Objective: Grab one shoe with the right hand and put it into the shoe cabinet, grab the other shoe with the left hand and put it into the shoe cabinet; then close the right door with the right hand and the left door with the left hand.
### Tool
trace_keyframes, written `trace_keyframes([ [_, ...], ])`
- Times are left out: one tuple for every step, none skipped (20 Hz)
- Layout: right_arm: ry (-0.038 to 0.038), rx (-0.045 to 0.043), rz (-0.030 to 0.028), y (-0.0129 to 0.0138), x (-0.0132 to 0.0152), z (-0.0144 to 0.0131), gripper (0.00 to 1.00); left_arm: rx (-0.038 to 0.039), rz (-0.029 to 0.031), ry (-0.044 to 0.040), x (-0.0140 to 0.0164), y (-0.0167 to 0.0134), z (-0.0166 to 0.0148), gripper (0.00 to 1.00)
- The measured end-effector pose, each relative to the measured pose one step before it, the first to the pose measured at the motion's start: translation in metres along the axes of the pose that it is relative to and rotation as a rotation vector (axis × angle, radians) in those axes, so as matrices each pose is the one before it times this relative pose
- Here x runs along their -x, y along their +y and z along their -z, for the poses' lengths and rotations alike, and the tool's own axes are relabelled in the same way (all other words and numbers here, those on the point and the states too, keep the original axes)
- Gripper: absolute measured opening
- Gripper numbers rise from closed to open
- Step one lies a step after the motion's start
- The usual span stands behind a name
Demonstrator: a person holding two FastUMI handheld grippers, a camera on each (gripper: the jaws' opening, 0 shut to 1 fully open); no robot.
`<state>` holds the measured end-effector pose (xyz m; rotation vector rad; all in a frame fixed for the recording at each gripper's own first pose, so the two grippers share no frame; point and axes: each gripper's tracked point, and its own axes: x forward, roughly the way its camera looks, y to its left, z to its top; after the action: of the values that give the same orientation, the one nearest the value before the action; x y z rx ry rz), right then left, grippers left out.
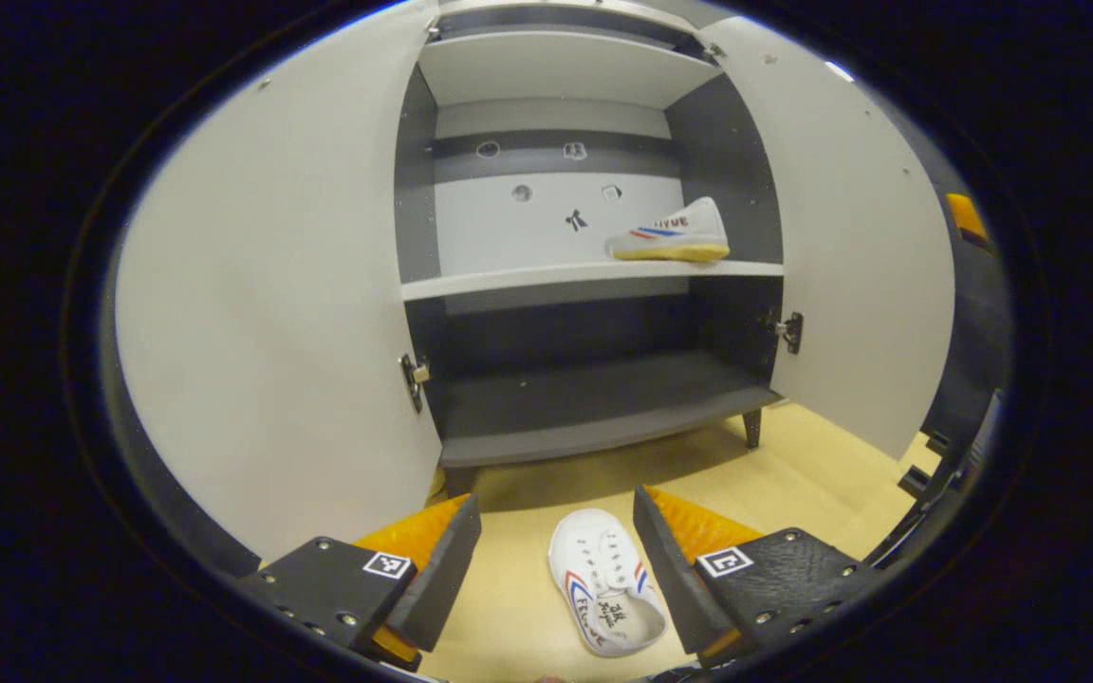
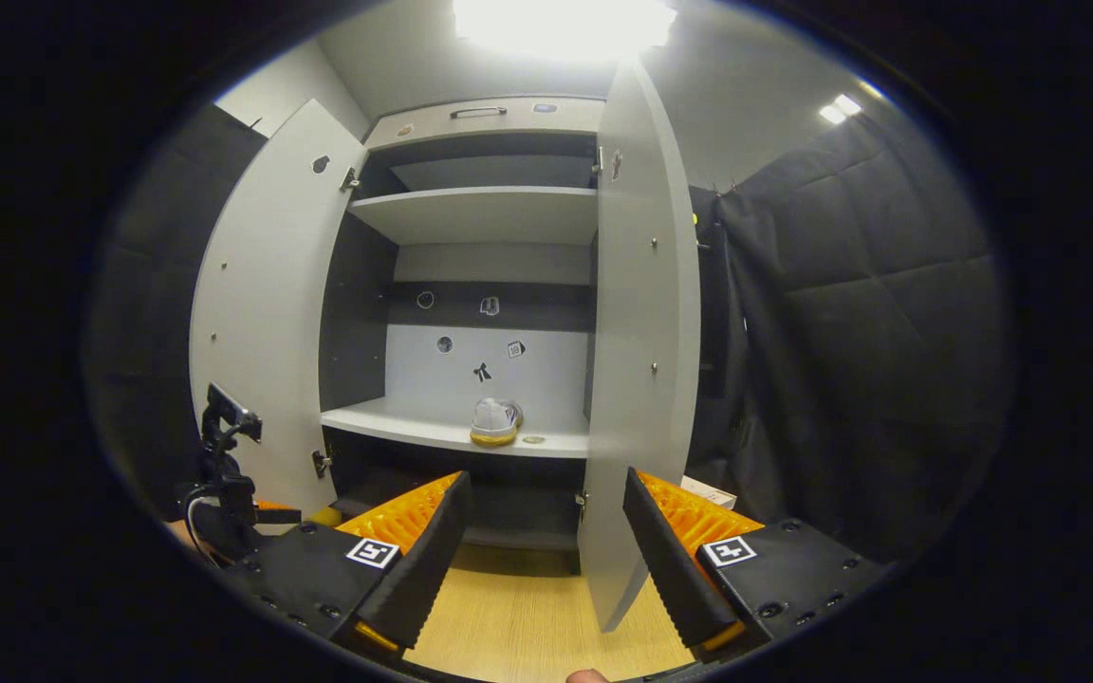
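The grey shoe cabinet (image 1: 594, 270) stands with both doors swung open. One white shoe (image 1: 670, 232) with red and blue stripes rests on the right of the middle shelf; in the right gripper view this shelved shoe (image 2: 495, 421) shows heel-on. A second white shoe (image 1: 606, 593) lies on the wooden floor between the fingers of my left gripper (image 1: 554, 560), which is open around it without pressing on it. My right gripper (image 2: 543, 548) is open and holds nothing, standing back from the cabinet near the right door (image 2: 639, 360). The left door (image 1: 271, 304) stands wide.
The other gripper and its mount (image 2: 224, 493) show at the lower left of the right gripper view. A padded black wall (image 2: 850, 332) rises to the right of the cabinet. The bottom shelf (image 1: 594, 408) holds nothing. Light wooden floor (image 2: 527, 617) lies in front.
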<state>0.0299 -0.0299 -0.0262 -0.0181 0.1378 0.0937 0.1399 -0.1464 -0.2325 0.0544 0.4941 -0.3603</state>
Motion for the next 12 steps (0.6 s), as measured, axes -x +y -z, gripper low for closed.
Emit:
trace_keyframes([
  [0.00889, -0.00356, 0.00147, -0.00149, 0.00056, 0.00351, 0.96, 0.00218, 0.00296, 0.02781, -0.00704, -0.00098, 0.01075, 0.86],
  [0.00772, -0.00448, 0.00232, -0.00074, 0.00124, 0.00275, 1.00, 0.00022, 0.00063, 0.02753, -0.00644, -0.00086, 0.01205, 0.99],
  [0.01260, -0.00398, 0.00175, -0.00023, -0.00429, 0.00422, 1.00, 0.00192, 0.00089, 0.03157, -0.00662, -0.00002, 0.01150, 0.93],
  [0.01022, -0.00495, 0.00155, -0.00068, -0.00114, 0.00398, 0.96, 0.00634, 0.00244, 0.03135, -0.00633, -0.00105, 0.01264, 0.93],
  [0.01316, -0.00592, 0.00377, -0.00152, -0.00004, 0.00388, 1.00, 0.00997, 0.00402, 0.02838, -0.00661, -0.00017, 0.00884, 0.93],
  [0.01369, -0.00729, 0.00116, -0.00024, -0.00083, 0.00467, 0.96, 0.01005, 0.00277, 0.02533, -0.00511, -0.00003, 0.00901, 0.93],
  [0.01198, -0.00809, -0.00003, -0.00059, 0.00096, 0.00389, 0.96, 0.00702, -0.00040, 0.02378, -0.00422, 0.00100, 0.00782, 0.93],
  [0.01011, -0.00381, 0.00006, 0.00003, -0.00067, 0.00246, 1.00, 0.00518, 0.00127, 0.02021, -0.00403, 0.00023, 0.00838, 0.93],
  [0.00698, -0.00039, 0.00139, -0.00061, -0.00071, 0.00235, 1.00, 0.00370, 0.00183, 0.01819, -0.00497, 0.00002, 0.00705, 0.93],
  [0.00526, 0.00103, 0.00023, -0.00028, -0.00088, 0.00114, 1.00, 0.00074, 0.00002, 0.01854, -0.00353, 0.00063, 0.00633, 0.93],
  [0.00052, -0.00187, -0.00136, 0.00041, 0.00024, 0.00194, 1.00, -0.00467, -0.00585, 0.01727, -0.00342, 0.00178, 0.00610, 0.93],
  [0.00266, -0.00441, -0.00248, 0.00101, -0.00067, 0.00134, 1.00, -0.00456, -0.00859, 0.01463, -0.00347, 0.00151, 0.00808, 0.93],
])
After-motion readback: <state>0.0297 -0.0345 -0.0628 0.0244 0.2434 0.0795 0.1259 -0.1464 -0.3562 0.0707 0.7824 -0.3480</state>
